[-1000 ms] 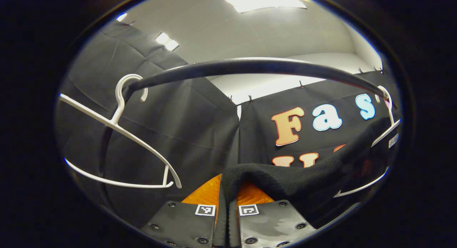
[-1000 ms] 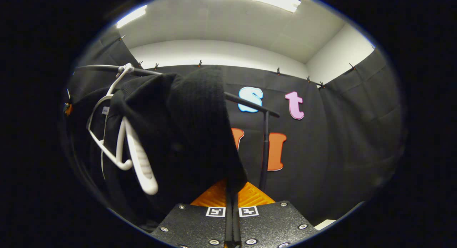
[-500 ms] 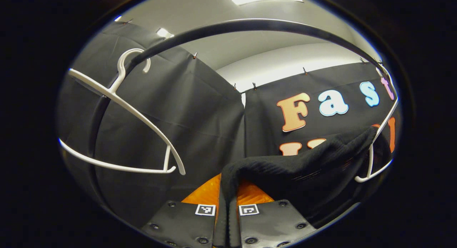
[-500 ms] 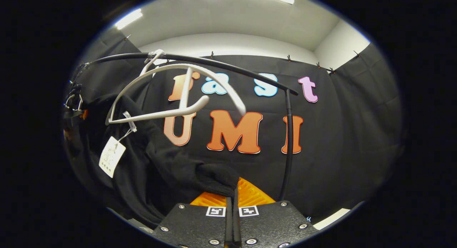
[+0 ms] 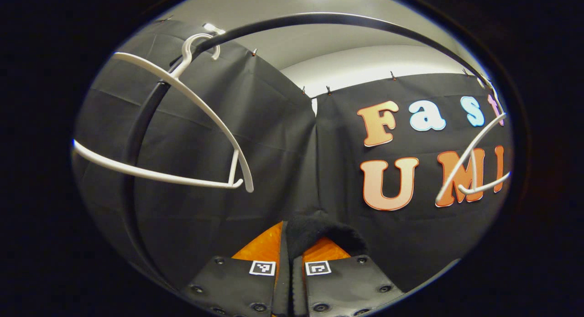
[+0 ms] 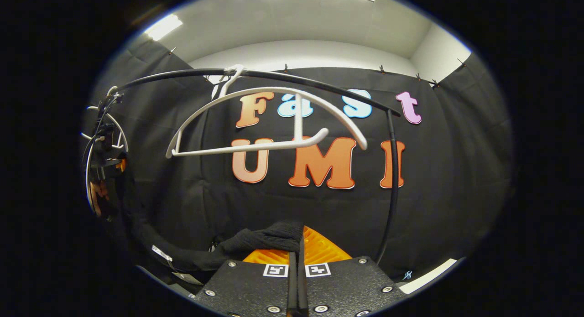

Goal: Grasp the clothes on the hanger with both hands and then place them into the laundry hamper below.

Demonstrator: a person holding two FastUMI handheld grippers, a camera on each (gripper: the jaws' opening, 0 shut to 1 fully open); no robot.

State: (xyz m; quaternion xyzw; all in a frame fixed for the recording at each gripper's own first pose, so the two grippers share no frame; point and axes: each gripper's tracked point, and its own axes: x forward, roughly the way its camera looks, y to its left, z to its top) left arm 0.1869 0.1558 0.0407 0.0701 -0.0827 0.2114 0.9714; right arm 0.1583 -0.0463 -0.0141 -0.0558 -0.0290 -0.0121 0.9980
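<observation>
Black knitted garment (image 6: 255, 241) sags off the bare white plastic hanger (image 6: 269, 121), which hangs on the black clothes rail (image 6: 319, 86). The left gripper (image 5: 291, 257) is pinched closed on a fuzzy fold of cloth. The right gripper (image 6: 296, 253) is likewise clamped on it, the fabric trailing low and leftward, long axis roughly horizontal.

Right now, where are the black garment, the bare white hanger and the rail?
black garment (image 6: 264, 238), right gripper view, the fold pinched at the jaws.
bare white hanger (image 6: 273, 146), right gripper view, its lower bar.
rail (image 6: 292, 76), right gripper view, the horizontal top bar.
</observation>
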